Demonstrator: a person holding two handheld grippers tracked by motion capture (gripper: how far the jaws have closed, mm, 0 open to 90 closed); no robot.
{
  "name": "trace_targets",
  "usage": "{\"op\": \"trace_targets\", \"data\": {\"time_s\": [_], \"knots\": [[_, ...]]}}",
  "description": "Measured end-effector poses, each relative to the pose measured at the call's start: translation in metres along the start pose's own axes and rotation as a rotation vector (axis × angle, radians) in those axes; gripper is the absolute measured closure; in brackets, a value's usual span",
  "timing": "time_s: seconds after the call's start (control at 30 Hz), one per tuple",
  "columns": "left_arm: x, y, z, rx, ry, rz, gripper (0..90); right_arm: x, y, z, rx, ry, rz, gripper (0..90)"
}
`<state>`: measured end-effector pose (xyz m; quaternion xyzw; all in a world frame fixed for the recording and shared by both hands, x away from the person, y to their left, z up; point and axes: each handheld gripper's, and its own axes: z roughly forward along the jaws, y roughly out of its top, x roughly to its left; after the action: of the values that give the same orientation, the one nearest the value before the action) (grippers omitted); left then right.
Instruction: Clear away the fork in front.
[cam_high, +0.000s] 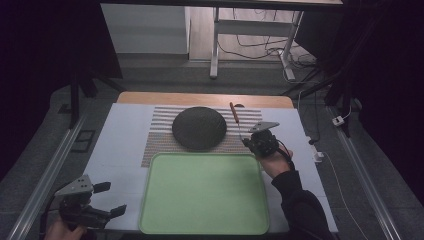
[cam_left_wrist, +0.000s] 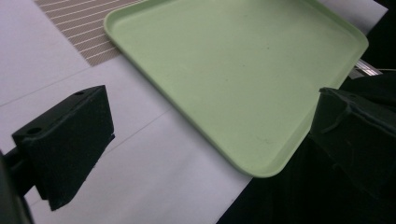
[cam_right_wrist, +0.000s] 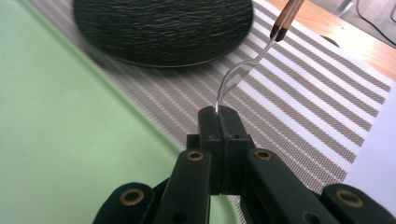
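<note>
the right gripper (cam_right_wrist: 218, 112) has its jaws pressed together on the metal head end of a fork (cam_right_wrist: 243, 70). the fork rises out of the jaw tips and its brown wooden handle points away, over the striped placemat (cam_right_wrist: 303, 88), just beside the dark round plate (cam_right_wrist: 163, 28). in the high view the fork (cam_high: 234, 114) stands off the mat right of the plate (cam_high: 199, 128), beyond the green tray (cam_high: 205, 192). the left gripper (cam_high: 107, 199) hangs with jaws wide apart, nothing between them, near the tray's left corner.

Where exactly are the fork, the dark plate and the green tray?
fork (cam_right_wrist: 238, 74), right gripper view, on its metal neck.
plate (cam_high: 199, 128), high view, on its middle.
tray (cam_high: 205, 192), high view, on its bare floor.
</note>
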<state>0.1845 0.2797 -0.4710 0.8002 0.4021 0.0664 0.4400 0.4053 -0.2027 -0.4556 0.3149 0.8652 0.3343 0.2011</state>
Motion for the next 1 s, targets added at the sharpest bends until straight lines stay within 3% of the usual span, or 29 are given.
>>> {"op": "trace_targets", "data": {"time_s": [0.2, 0.5, 1.0], "knots": [[0.0, 0.007, 0.01, -0.007, -0.034, 0.03, 0.0, 0.014, -0.008, -0.024, -0.032, 0.053, -0.017, 90.0], [0.001, 0.021, 0.024, -0.029, -0.08, 0.023, 0.0, 0.036, -0.015, -0.046, -0.06, 0.131, -0.058, 90.0], [-0.004, 0.055, 0.056, -0.003, -0.094, 0.118, 0.0, 0.078, -0.03, -0.072, -0.078, 0.276, -0.139, 90.0]]}}
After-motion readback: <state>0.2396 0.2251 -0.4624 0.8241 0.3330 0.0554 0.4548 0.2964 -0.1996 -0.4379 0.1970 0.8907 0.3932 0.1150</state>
